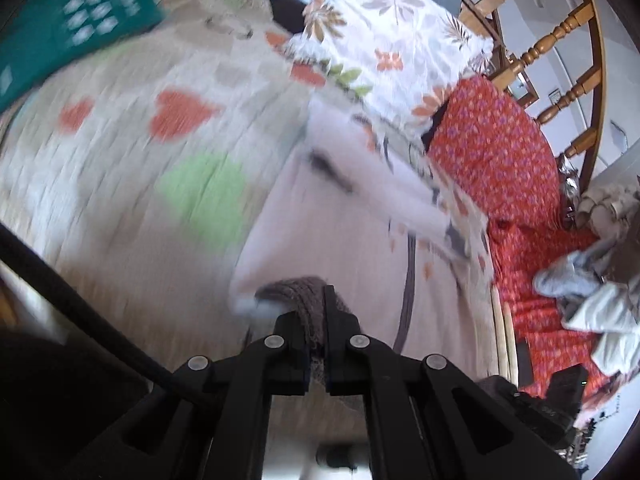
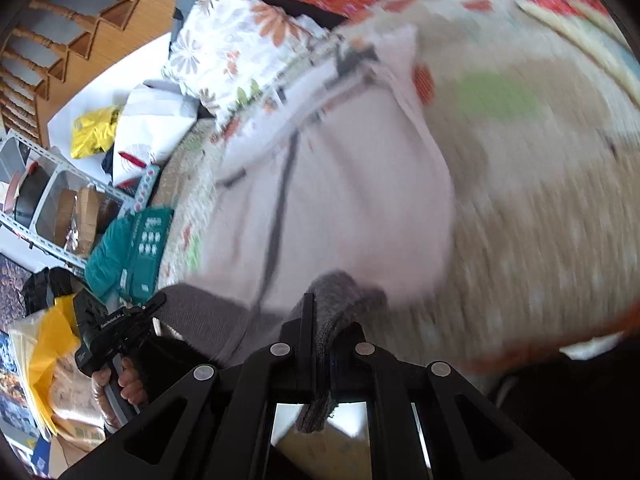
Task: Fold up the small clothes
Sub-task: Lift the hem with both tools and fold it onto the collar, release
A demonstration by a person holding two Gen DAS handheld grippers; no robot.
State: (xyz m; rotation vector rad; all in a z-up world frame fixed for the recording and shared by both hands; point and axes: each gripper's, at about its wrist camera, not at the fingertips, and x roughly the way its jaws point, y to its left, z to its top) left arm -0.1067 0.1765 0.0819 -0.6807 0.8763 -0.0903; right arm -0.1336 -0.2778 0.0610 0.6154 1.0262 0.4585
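Note:
A small pale pink garment (image 1: 360,248) with a grey knitted hem and a dark stripe hangs over a bed quilt. My left gripper (image 1: 316,320) is shut on the grey knitted hem (image 1: 304,292). In the right wrist view the same garment (image 2: 352,184) hangs ahead, and my right gripper (image 2: 322,328) is shut on the grey hem (image 2: 336,300) at its other corner. The left gripper (image 2: 116,328) also shows at the lower left of the right wrist view, holding the hem. Both views are motion blurred.
The quilt (image 1: 132,152) has orange and green hearts. A floral pillow (image 1: 384,40) and a red patterned cover (image 1: 496,148) lie beyond. A wooden headboard (image 1: 568,24) stands behind. A teal box (image 2: 144,248), shelves (image 2: 60,200) and bags sit beside the bed.

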